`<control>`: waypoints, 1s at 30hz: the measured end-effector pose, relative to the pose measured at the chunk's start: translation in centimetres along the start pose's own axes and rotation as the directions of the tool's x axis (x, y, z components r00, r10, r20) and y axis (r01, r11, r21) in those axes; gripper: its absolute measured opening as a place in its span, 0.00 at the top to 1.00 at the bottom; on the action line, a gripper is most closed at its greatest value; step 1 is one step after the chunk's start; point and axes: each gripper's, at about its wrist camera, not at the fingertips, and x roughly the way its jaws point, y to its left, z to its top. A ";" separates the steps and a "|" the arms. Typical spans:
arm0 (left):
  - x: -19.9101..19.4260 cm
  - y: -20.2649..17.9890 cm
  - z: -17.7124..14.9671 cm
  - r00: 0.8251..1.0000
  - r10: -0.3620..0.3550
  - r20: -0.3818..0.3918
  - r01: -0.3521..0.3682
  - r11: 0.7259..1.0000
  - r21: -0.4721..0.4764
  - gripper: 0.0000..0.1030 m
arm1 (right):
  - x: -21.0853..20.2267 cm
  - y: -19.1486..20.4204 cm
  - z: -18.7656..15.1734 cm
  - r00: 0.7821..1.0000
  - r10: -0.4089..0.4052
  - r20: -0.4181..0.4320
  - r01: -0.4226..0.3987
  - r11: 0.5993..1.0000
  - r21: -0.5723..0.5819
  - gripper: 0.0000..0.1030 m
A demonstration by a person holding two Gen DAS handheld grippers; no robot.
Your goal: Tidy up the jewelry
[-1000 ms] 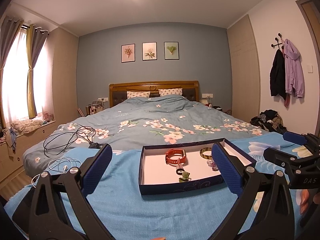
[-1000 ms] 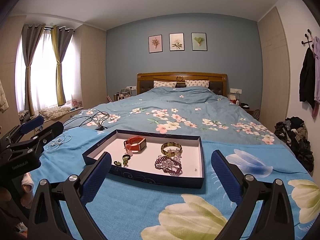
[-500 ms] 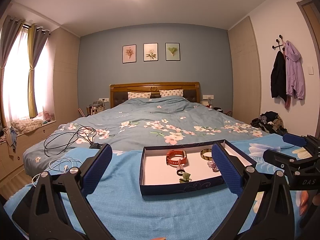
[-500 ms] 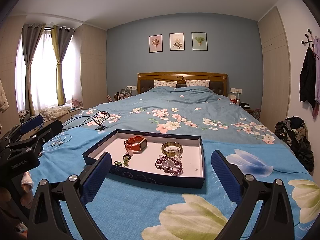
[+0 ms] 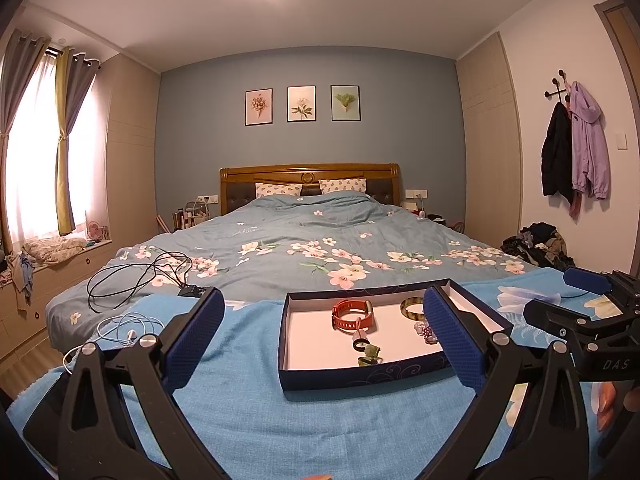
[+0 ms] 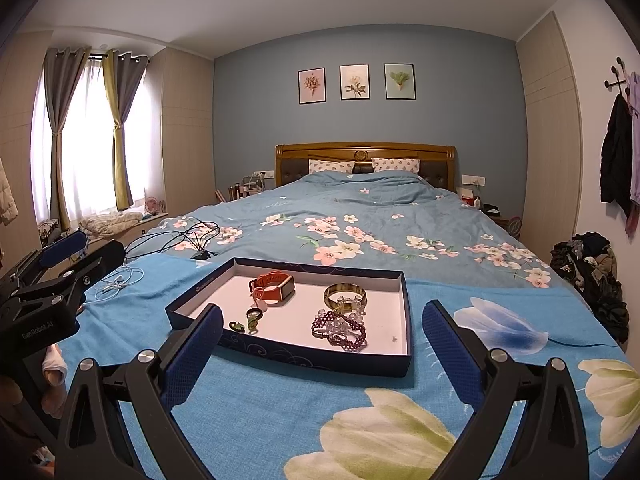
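Nothing in the tray has shifted since a second ago, and both grippers hover as before, jaws spread wide and empty. From the right gripper (image 6: 320,340), the dark blue tray (image 6: 308,354) sits at centre frame just beyond the fingertips, on the blue blanket (image 6: 260,412). It holds an orange watch (image 6: 273,285), a gold bangle (image 6: 345,294), purple beads (image 6: 340,330) and small green pieces (image 6: 245,322). The left gripper (image 5: 322,338) frames the same tray (image 5: 360,376), right of centre.
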 end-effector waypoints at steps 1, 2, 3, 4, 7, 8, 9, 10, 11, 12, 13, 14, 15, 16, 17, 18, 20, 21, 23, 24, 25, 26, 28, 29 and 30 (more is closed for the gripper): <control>0.0 0.0 0.0 1.000 0.000 0.001 0.000 1.000 0.001 0.05 | 0.0 0.0 0.0 1.000 0.000 0.001 0.000 1.000 0.000 0.06; 0.0 0.0 0.1 1.000 -0.001 0.001 0.001 1.000 0.002 0.05 | 0.0 0.0 0.0 1.000 0.000 0.001 0.000 1.000 0.000 0.06; 0.0 -0.1 0.1 1.000 -0.002 0.002 0.002 1.000 0.002 0.05 | 0.0 0.0 0.0 1.000 0.000 0.001 0.000 1.000 0.000 0.06; 0.1 -0.1 0.1 1.000 -0.001 0.002 0.001 1.000 0.003 0.05 | 0.0 0.0 0.0 1.000 -0.001 0.000 0.001 1.000 0.000 0.06; 0.0 0.0 0.1 1.000 -0.002 0.003 0.002 1.000 0.001 0.05 | 0.1 0.0 0.0 1.000 -0.002 0.001 0.002 1.000 0.000 0.06; -0.1 0.0 0.1 1.000 -0.002 0.003 0.002 1.000 0.001 0.05 | 0.0 0.0 0.0 1.000 -0.003 0.000 0.003 1.000 0.000 0.06; -0.1 0.0 0.1 1.000 -0.002 0.003 0.002 1.000 0.001 0.05 | 0.0 0.0 0.0 1.000 -0.002 0.003 0.002 1.000 0.001 0.06; 0.0 0.0 0.1 1.000 -0.002 0.002 0.002 1.000 0.002 0.05 | 0.0 0.0 0.1 1.000 -0.002 0.005 0.002 1.000 0.002 0.06; -0.1 0.0 0.1 1.000 -0.001 0.003 0.001 1.000 0.002 0.05 | 0.1 0.0 0.1 1.000 -0.003 0.002 0.003 1.000 0.000 0.06; -0.1 0.0 0.1 1.000 -0.002 0.002 0.002 1.000 0.001 0.05 | 0.2 0.0 0.1 1.000 -0.003 0.001 0.003 1.000 0.000 0.06; 0.0 0.0 0.1 1.000 -0.002 0.001 0.002 1.000 0.001 0.05 | 0.1 0.0 0.1 1.000 -0.002 0.002 0.002 1.000 0.000 0.06; 0.0 0.0 0.1 1.000 -0.002 0.001 0.002 1.000 0.001 0.05 | 0.2 0.0 0.1 1.000 -0.003 0.001 0.003 1.000 0.001 0.06; -0.1 0.0 0.1 1.000 -0.001 0.001 0.001 1.000 0.001 0.05 | 0.2 0.0 0.1 1.000 -0.003 0.001 0.003 1.000 0.000 0.06; -0.1 0.0 0.1 1.000 0.000 0.001 0.000 1.000 0.002 0.05 | 0.1 0.0 0.1 1.000 -0.003 0.002 0.003 1.000 0.000 0.06; -0.1 -0.1 0.2 1.000 0.000 0.001 0.000 1.000 0.002 0.05 | 0.1 0.0 0.1 1.000 -0.002 0.001 0.002 1.000 0.000 0.06; -0.1 -0.1 0.2 1.000 0.001 0.001 -0.001 1.000 0.001 0.05 | 0.2 0.0 0.1 1.000 -0.003 0.001 0.003 1.000 -0.001 0.06; 0.0 -0.1 0.2 1.000 -0.001 -0.001 0.001 1.000 0.000 0.05 | 0.2 0.0 0.1 1.000 -0.002 0.000 0.002 1.000 0.001 0.06; 0.0 -0.1 0.2 1.000 0.000 -0.002 0.000 1.000 0.000 0.05 | 0.2 0.0 0.1 1.000 -0.004 -0.001 0.004 1.000 0.000 0.06; 0.1 -0.1 0.2 1.000 0.002 -0.002 -0.002 1.000 0.001 0.05 | 0.2 -0.1 0.0 1.000 -0.003 0.000 0.003 1.000 0.001 0.06; 0.1 -0.1 0.2 1.000 0.002 -0.002 -0.002 1.000 0.001 0.05 | 0.3 -0.1 0.0 1.000 -0.002 -0.002 0.002 1.000 0.002 0.06; 0.1 -0.1 0.2 1.000 0.003 -0.002 -0.003 1.000 0.000 0.05 | 0.2 0.0 0.0 1.000 -0.002 -0.002 0.002 1.000 0.003 0.06; 0.1 -0.1 0.2 1.000 0.003 -0.001 -0.003 1.000 -0.001 0.05 | 0.3 0.0 0.0 1.000 -0.002 -0.004 0.002 1.000 0.003 0.06; 0.1 -0.1 0.2 1.000 0.002 -0.003 -0.002 1.000 0.001 0.05 | 0.3 0.0 -0.1 1.000 -0.003 -0.003 0.003 1.000 0.001 0.06; 0.1 -0.1 0.2 1.000 0.003 -0.001 -0.003 1.000 0.000 0.05 | 0.3 0.0 -0.1 1.000 -0.002 -0.003 0.002 1.000 0.002 0.06; 0.1 0.0 0.2 1.000 0.002 -0.001 -0.002 1.000 0.000 0.05 | 0.3 0.0 -0.1 1.000 0.000 -0.003 0.000 1.000 0.002 0.06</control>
